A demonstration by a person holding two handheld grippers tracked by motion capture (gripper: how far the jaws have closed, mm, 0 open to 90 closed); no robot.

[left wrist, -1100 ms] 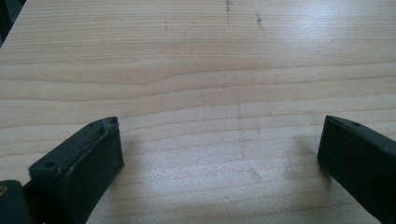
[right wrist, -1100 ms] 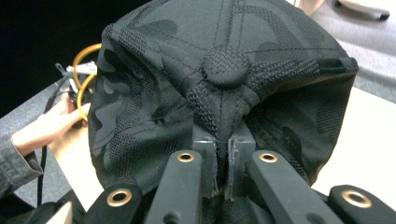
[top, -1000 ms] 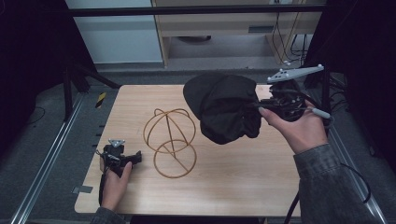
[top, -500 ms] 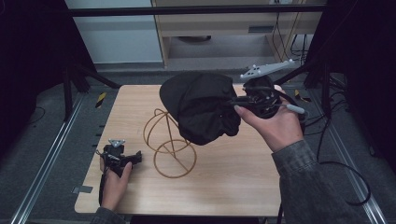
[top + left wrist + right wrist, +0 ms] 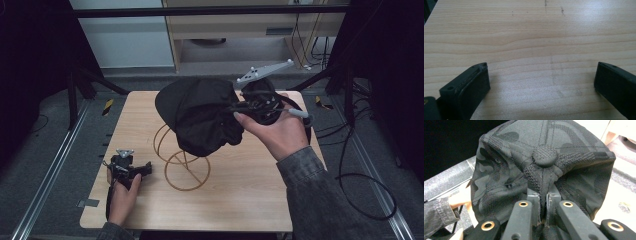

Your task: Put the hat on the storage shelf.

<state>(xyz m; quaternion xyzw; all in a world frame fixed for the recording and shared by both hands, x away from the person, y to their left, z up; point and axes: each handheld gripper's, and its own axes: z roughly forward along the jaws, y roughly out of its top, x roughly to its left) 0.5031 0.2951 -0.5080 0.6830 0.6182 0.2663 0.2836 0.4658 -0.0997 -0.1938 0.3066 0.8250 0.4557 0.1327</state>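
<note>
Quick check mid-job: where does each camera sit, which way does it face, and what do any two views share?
High view: above the person's side, facing forward and down on the table; shows both hands, left gripper, right gripper, cap, wire stand.
Left gripper view: on the left gripper, facing bare tabletop; open jaws.
Right gripper view: on the right gripper, facing the cap; jaws pinch its fabric.
Shared: cap, in high and right gripper views.

Cap frame centre, above wire stand on table; right gripper just right of cap; left gripper lower left, well apart.
</note>
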